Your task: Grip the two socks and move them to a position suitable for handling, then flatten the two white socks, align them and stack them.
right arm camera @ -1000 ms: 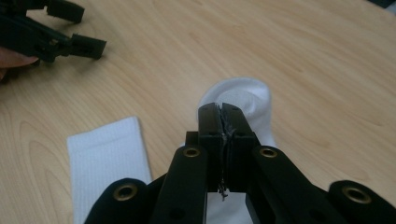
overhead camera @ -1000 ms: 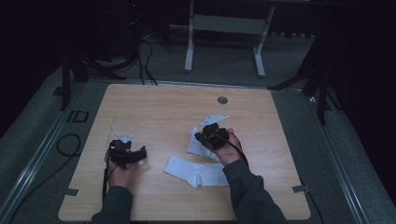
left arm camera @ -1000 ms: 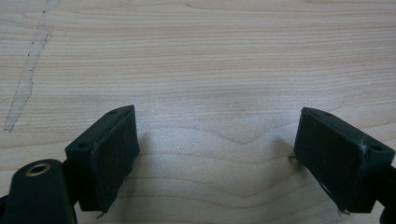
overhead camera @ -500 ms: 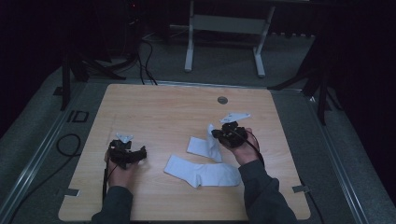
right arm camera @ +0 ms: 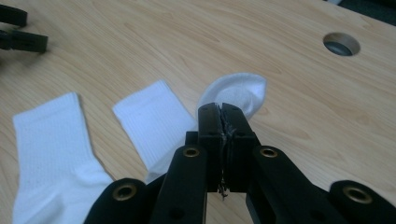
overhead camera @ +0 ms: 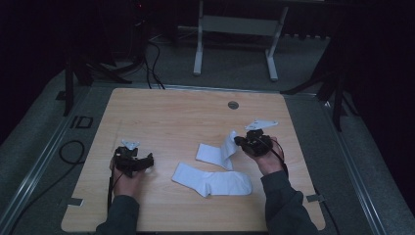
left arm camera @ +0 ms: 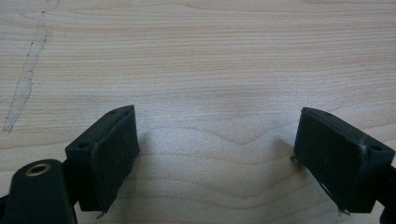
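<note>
Two white socks lie on my wooden worktop (overhead camera: 161,112): my right tool (overhead camera: 241,141) has its jaws pressed together on the toe end of the upper sock (overhead camera: 218,151), lifting that end while the cuff rests flat on the wood. Just below it, the second sock (overhead camera: 211,180) lies flat near the front edge, close beside the first. My left tool (overhead camera: 147,161) sits well apart at the left, jaws spread wide over bare wood with nothing between them.
</note>
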Demonstrator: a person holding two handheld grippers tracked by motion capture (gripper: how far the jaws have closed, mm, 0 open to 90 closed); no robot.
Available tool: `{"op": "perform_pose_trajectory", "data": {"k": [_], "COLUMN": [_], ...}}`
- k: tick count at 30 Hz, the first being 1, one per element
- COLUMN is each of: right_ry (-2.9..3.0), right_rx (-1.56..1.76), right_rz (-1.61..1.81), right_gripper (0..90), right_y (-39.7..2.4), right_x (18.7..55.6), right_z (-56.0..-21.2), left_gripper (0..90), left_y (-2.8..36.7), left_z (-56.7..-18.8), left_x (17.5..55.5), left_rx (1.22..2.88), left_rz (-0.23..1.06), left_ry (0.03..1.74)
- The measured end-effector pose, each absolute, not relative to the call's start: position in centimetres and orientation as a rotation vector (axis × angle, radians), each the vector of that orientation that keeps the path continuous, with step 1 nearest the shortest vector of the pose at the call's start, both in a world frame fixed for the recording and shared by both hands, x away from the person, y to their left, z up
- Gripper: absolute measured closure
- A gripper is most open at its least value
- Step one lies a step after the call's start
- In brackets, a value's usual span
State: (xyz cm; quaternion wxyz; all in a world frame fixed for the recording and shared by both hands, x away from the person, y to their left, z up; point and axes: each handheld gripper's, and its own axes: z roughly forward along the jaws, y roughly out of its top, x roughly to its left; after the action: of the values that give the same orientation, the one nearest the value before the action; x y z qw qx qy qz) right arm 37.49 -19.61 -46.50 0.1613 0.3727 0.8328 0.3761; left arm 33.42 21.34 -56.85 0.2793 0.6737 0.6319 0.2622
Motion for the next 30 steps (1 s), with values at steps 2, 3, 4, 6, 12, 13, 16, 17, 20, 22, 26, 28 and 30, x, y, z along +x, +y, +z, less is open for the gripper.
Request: {"op": "perform_pose_trajectory", "data": {"k": [2,3,4,6,12,13,16,17,20,22,26,28,30], "right_ry": [2.374,2.374,2.372,2.372,2.367,2.367,2.364,2.365,2.361,2.355,2.355,2.356,2.36], "right_rx": [1.074,1.08,1.092,1.106,1.12,1.127,1.145,1.146,1.162,1.171,1.207,1.224,1.239], "right_rz": [1.067,1.063,1.061,1.053,1.029,1.024,1.014,1.011,0.996,0.969,0.935,0.927,0.924], "right_gripper": [87.6,87.6,87.6,87.6,87.6,87.6,87.5,87.4,87.4,87.4,87.2,86.8,84.7], "right_y": [-20.1,-20.3,-20.6,-21.1,-22.3,-22.5,-23.2,-23.4,-24.1,-24.6,-25.7,-26.2,-26.7], "right_x": [37.5,37.5,37.4,37.4,37.3,37.2,37.1,37.1,37.1,37.0,36.9,36.8,36.7], "right_z": [-46.7,-46.8,-47.0,-47.2,-47.7,-47.8,-48.1,-48.3,-48.6,-49.0,-49.9,-50.2,-50.5], "left_gripper": [13.6,13.6,13.6,13.6,13.6,13.6,13.6,13.6,13.6,13.7,13.7,13.6,13.7], "left_y": [21.3,21.3,21.3,21.3,21.3,21.3,21.3,21.3,21.3,21.3,21.3,21.3,21.3], "left_z": [-56.9,-56.9,-56.9,-56.9,-56.9,-56.9,-56.9,-56.9,-56.9,-56.9,-56.9,-56.9,-56.9], "left_x": [33.4,33.4,33.4,33.4,33.4,33.4,33.4,33.4,33.4,33.4,33.4,33.4,33.4], "left_rx": [1.807,1.806,1.806,1.807,1.807,1.806,1.807,1.807,1.807,1.807,1.807,1.807,1.807], "left_rz": [0.704,0.705,0.705,0.705,0.705,0.705,0.705,0.705,0.705,0.705,0.705,0.706,0.705], "left_ry": [1.695,1.694,1.694,1.694,1.693,1.693,1.694,1.694,1.694,1.693,1.693,1.694,1.694]}}
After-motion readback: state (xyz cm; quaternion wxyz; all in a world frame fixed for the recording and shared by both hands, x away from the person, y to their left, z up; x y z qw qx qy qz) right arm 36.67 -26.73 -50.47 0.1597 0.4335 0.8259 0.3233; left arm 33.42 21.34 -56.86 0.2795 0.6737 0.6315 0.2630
